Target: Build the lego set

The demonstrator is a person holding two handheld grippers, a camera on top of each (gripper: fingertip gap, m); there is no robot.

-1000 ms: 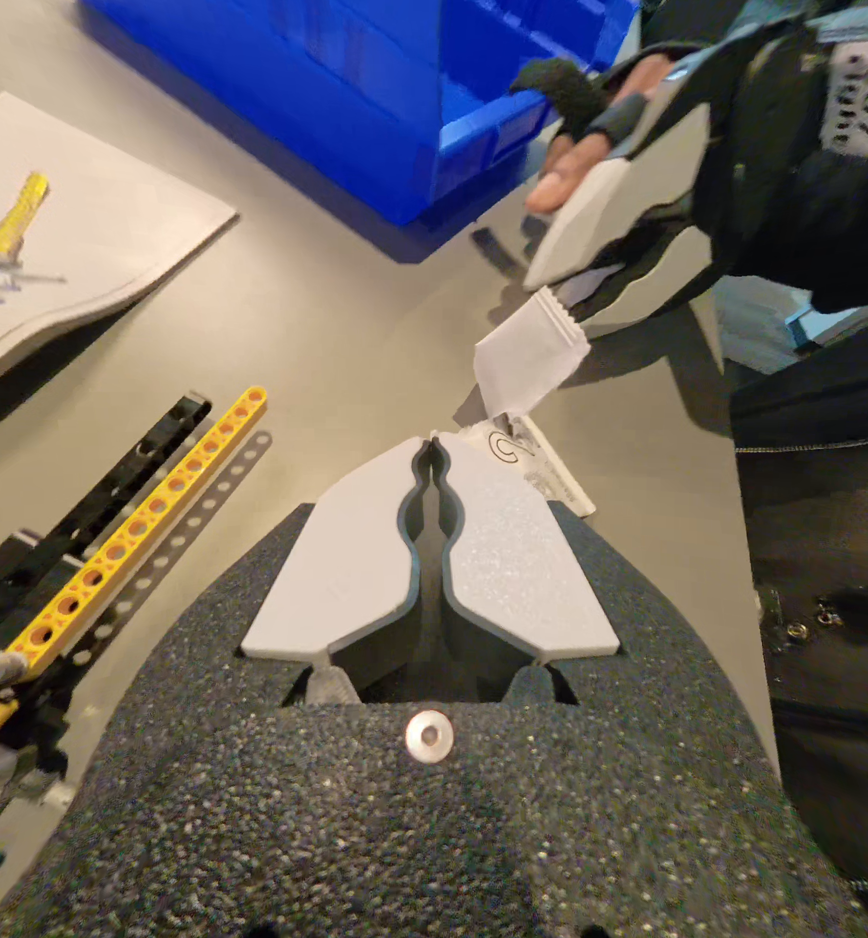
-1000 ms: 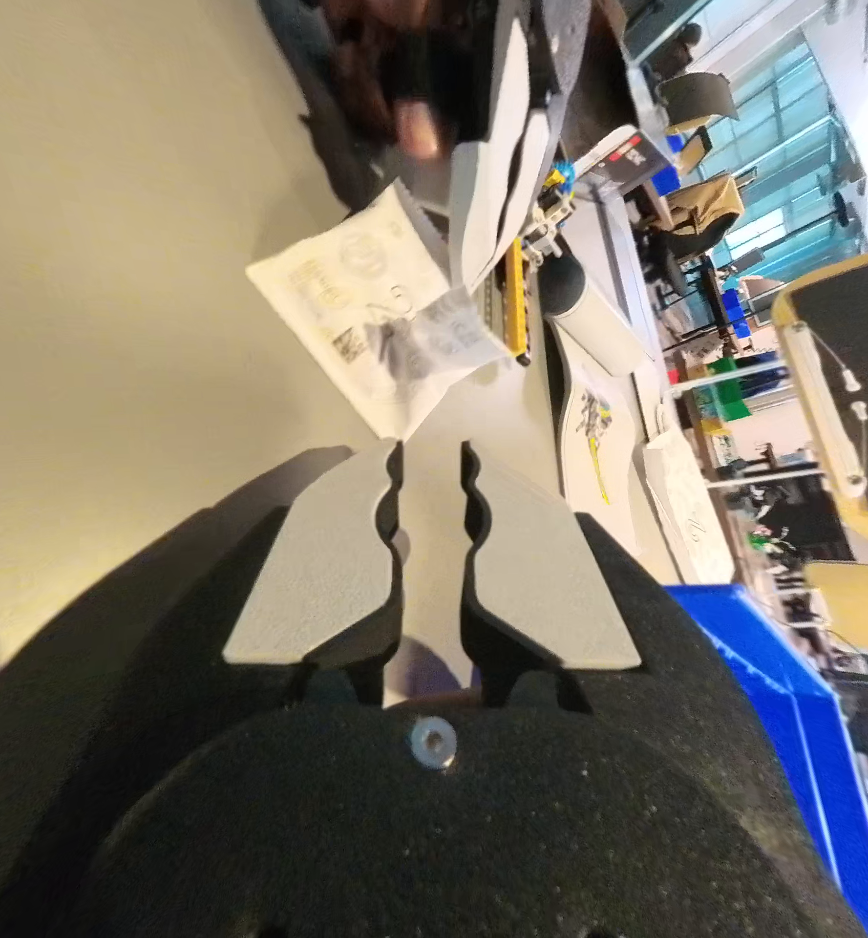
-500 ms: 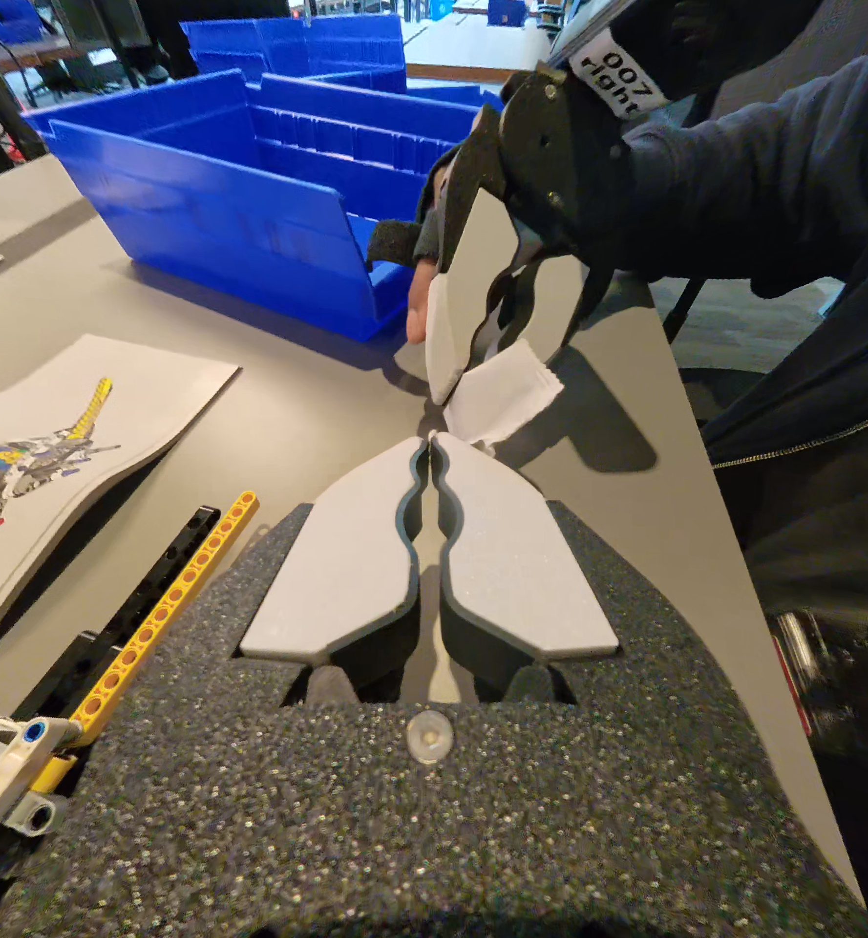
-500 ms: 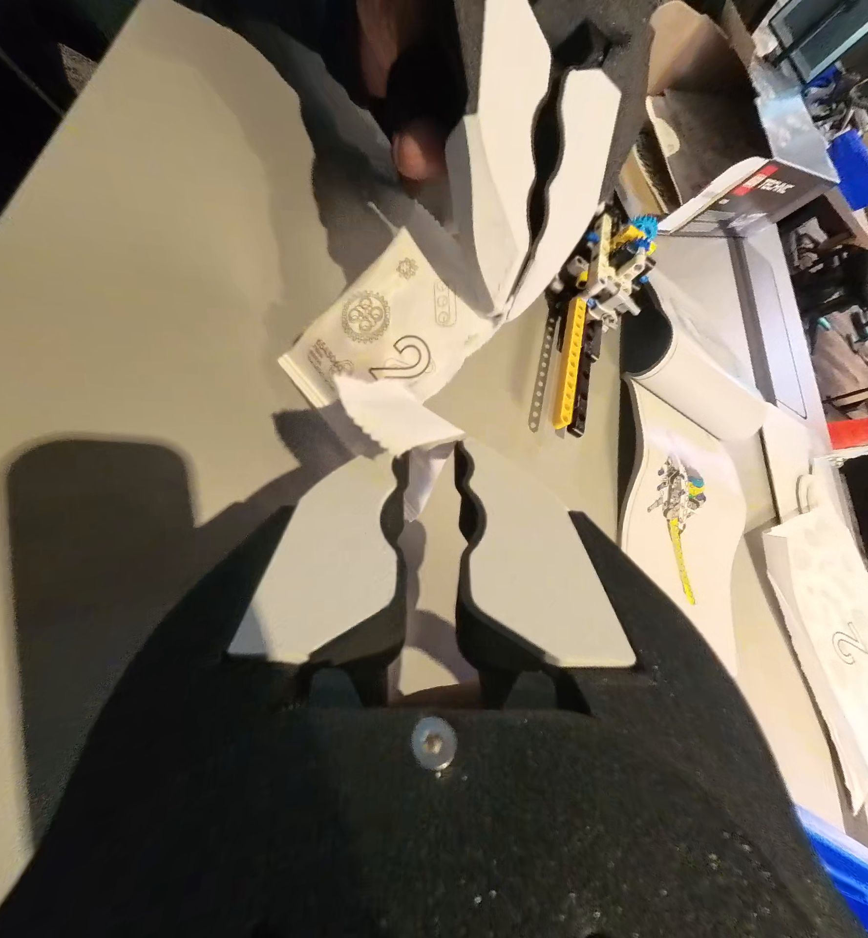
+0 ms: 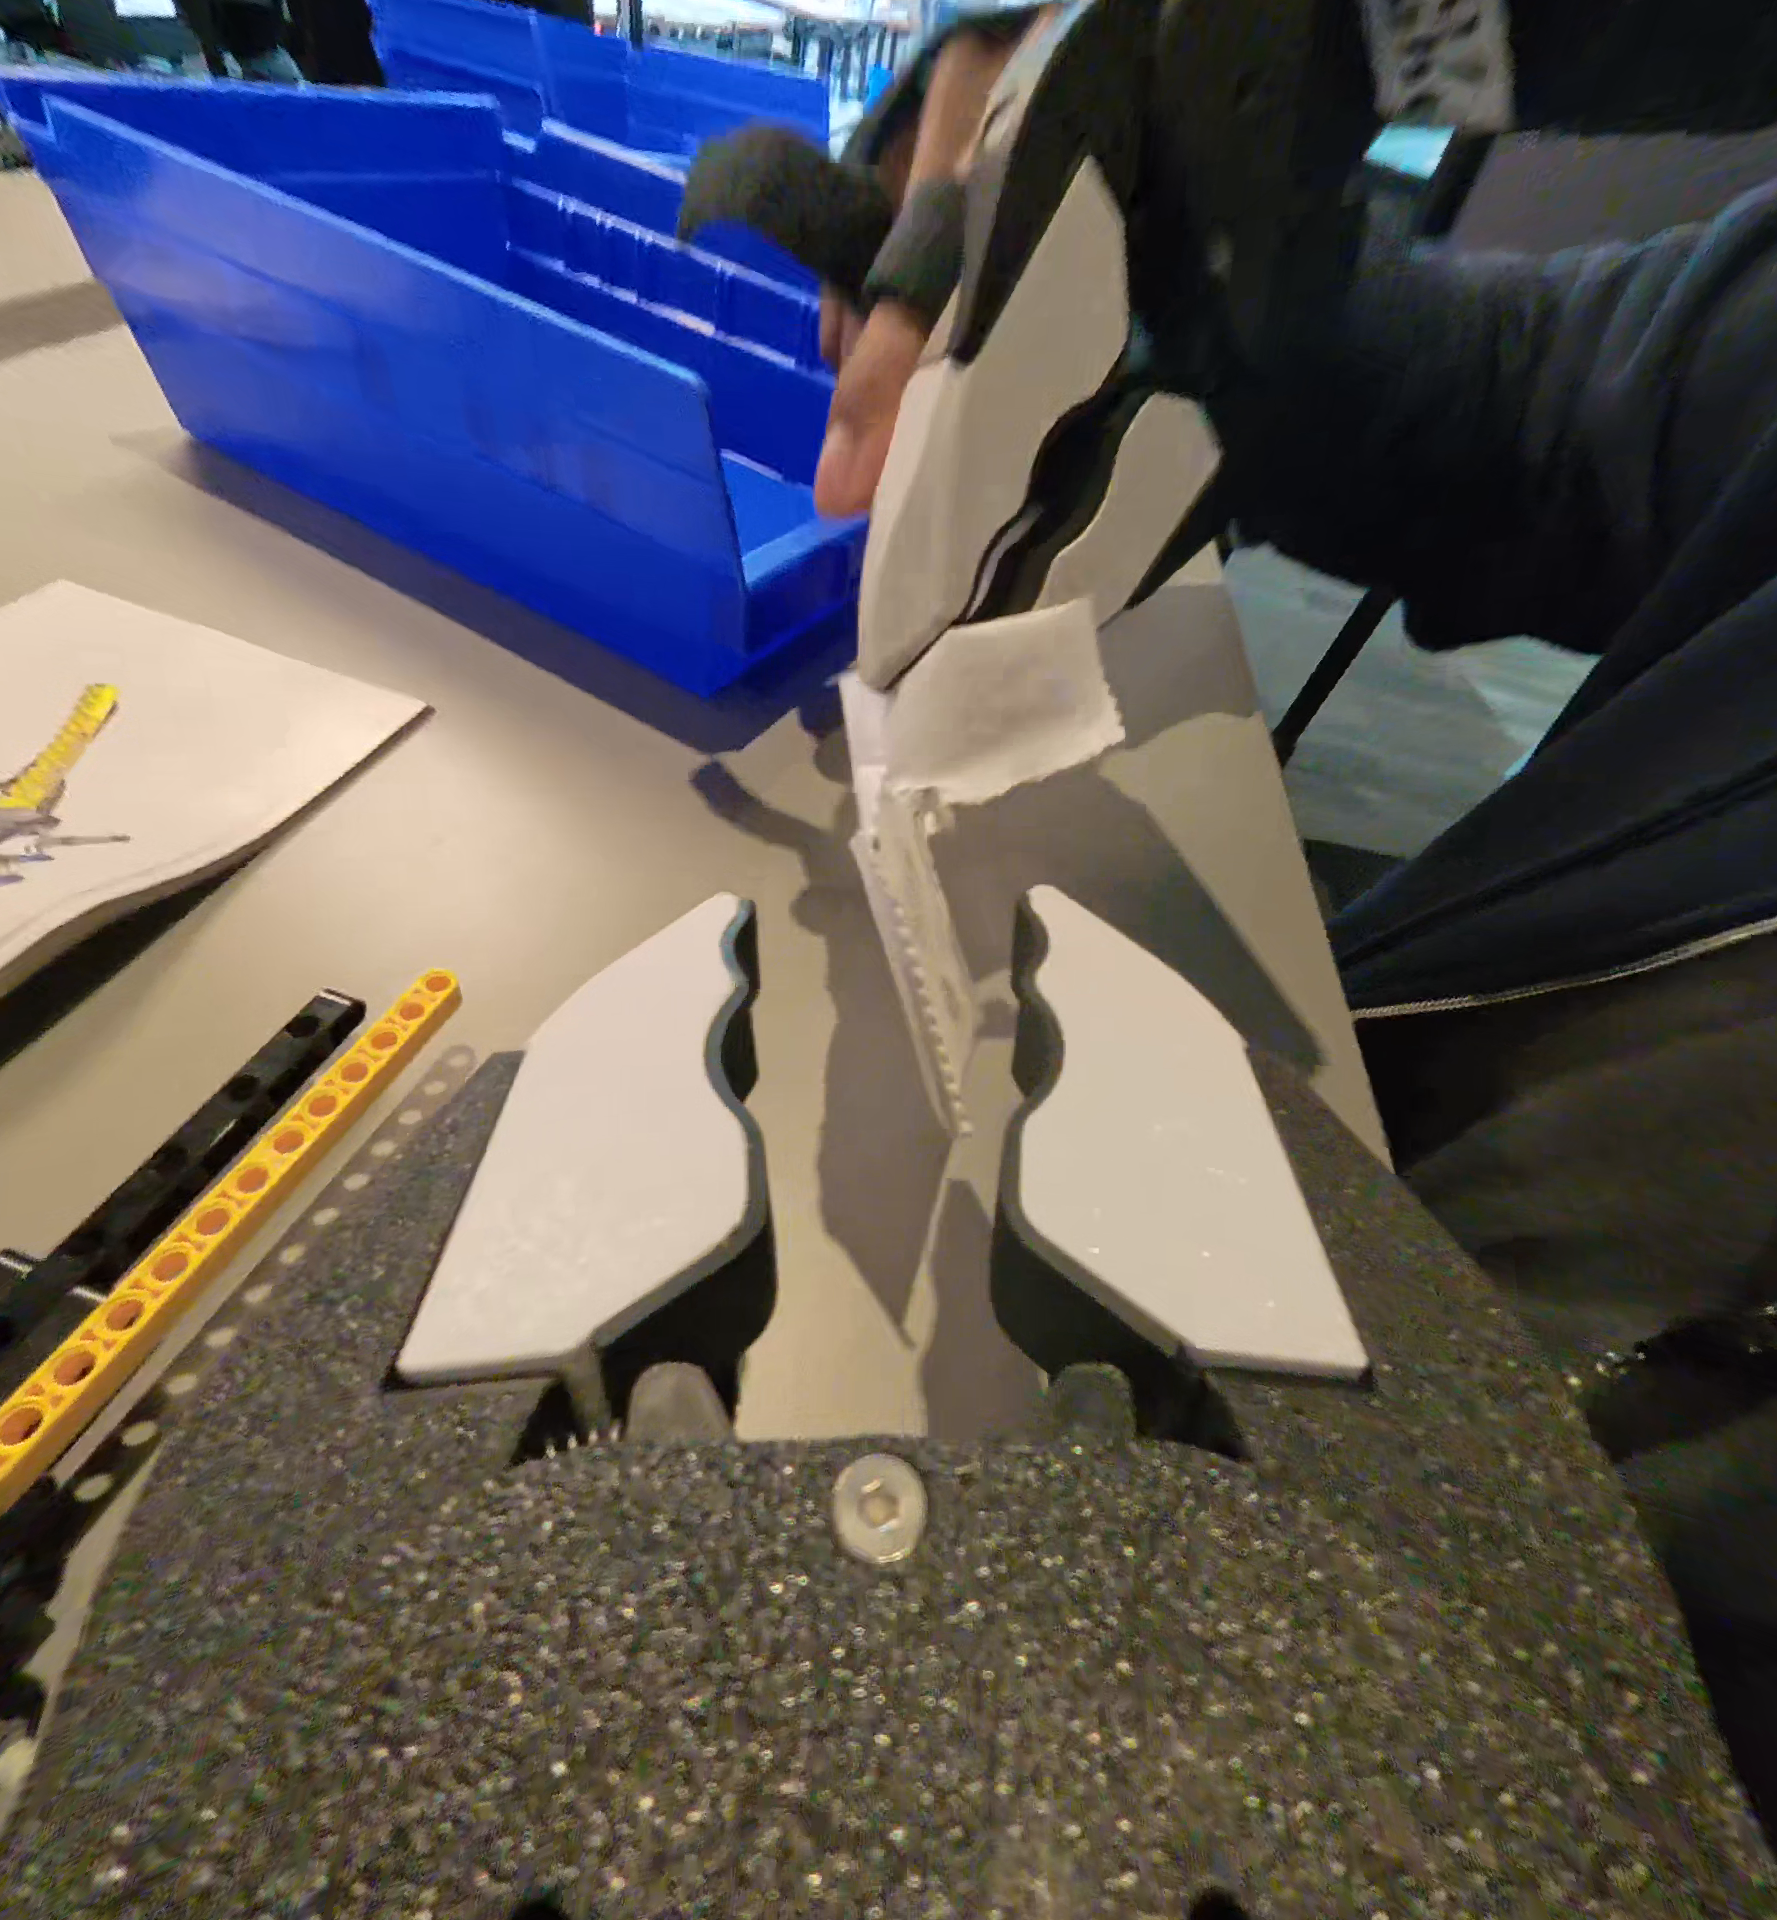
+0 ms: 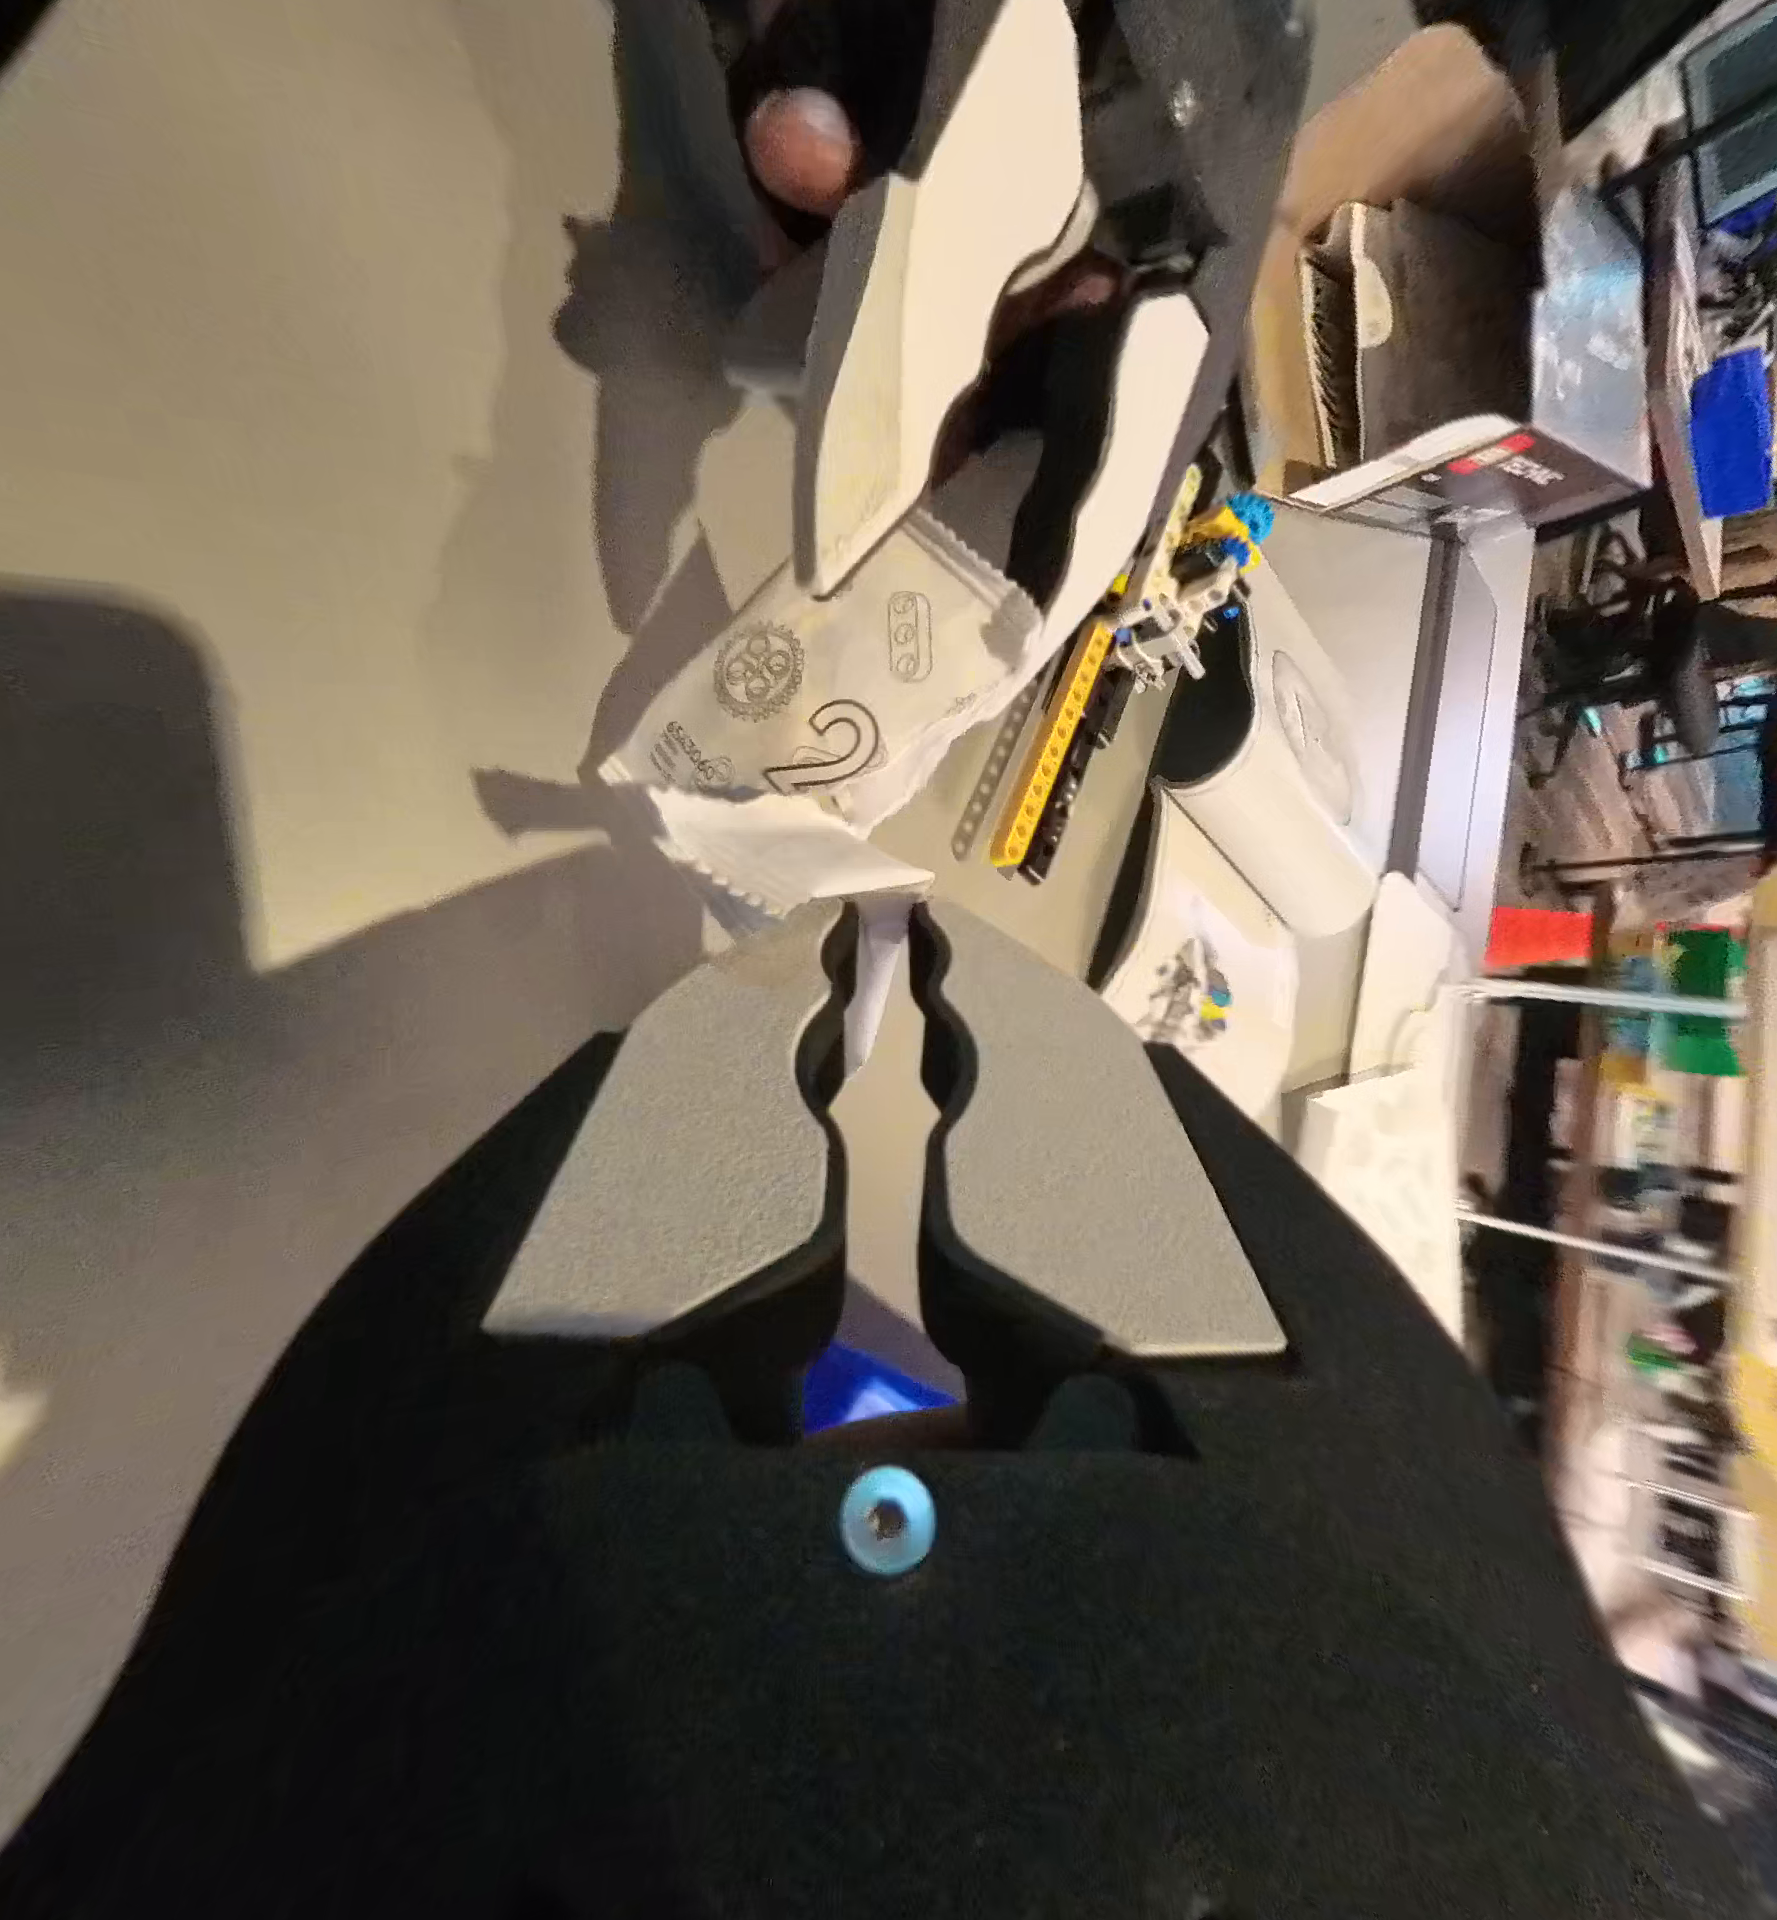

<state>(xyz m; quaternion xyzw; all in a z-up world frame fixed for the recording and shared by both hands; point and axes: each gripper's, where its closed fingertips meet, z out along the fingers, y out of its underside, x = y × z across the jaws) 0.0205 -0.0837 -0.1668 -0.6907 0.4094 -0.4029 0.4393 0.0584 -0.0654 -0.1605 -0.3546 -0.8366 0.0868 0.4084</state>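
The white paper parts bag (image 6: 801, 717) hangs in the air above the grey table (image 5: 551, 852), printed with grey part outlines and torn along one side. Its torn flap (image 6: 790, 862) is pinched between the narrow jaws of the right gripper (image 6: 879, 935); a strip of white paper runs down between the fingers. In the left wrist view the same bag (image 5: 988, 707) appears nearly edge-on below the right gripper (image 5: 977, 623), its serrated seam pointing down toward the camera.

The left gripper (image 5: 884, 914) stands with its jaws wide apart, the bag's lower edge in the gap between them (whether either finger touches the paper cannot be told). From the right wrist view the left gripper (image 6: 925, 582) sits over the bag's top corner, fingers spread.

On the table beside the left gripper lies the partly built model: a long yellow beam (image 5: 219, 1216) beside a black beam (image 5: 188, 1132), with a cluster of white and blue pieces (image 6: 1190, 582) at one end. An open instruction booklet (image 5: 136, 748) lies farther out, and a blue plastic bin (image 5: 427, 395) stands behind it.
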